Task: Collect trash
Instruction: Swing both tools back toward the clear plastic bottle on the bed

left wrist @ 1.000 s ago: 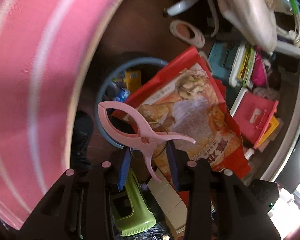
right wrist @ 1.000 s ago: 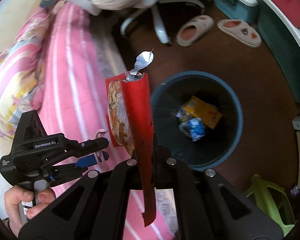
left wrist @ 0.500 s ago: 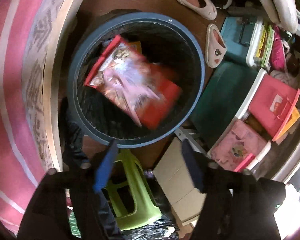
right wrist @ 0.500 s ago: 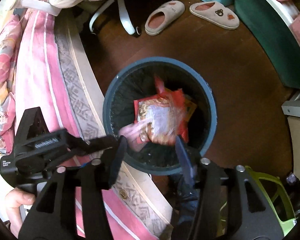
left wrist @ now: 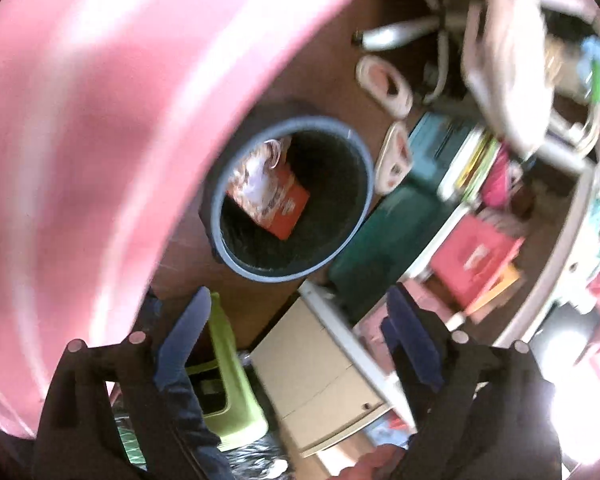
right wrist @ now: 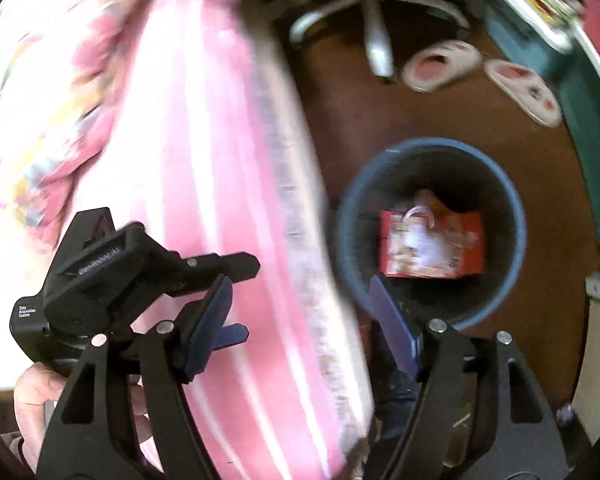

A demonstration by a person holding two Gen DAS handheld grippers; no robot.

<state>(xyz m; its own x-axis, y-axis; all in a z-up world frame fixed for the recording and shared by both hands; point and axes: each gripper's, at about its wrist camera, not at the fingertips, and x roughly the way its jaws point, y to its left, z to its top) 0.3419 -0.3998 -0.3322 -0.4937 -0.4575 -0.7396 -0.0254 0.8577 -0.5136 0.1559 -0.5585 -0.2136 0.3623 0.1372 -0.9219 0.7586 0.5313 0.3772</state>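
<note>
A red snack bag [left wrist: 268,192] [right wrist: 432,246] lies inside the round blue-rimmed trash bin [left wrist: 340,248] [right wrist: 348,200] on the brown floor, with a pink clip [right wrist: 420,214] on top of it. My left gripper [left wrist: 300,320] hangs above and in front of the bin, its jaws still opening and with nothing between them. My right gripper [right wrist: 300,300] is over the edge of the pink bed, left of the bin, its jaws also opening and empty. The left gripper [right wrist: 228,300] also shows in the right wrist view, held by a hand [right wrist: 32,392].
The pink striped bed [right wrist: 204,160] [left wrist: 80,120] lies left of the bin. Two slippers [right wrist: 480,72] and a white chair base [right wrist: 376,40] sit beyond it. A green stool [left wrist: 228,392], a cardboard box [left wrist: 316,384], a green storage box [left wrist: 388,236] and shelves of clutter stand to the right.
Both grippers opened and let go; the red bag with the pink clip fell into the bin. Both hands have since swung back toward the bed, and the view is blurred by motion.
</note>
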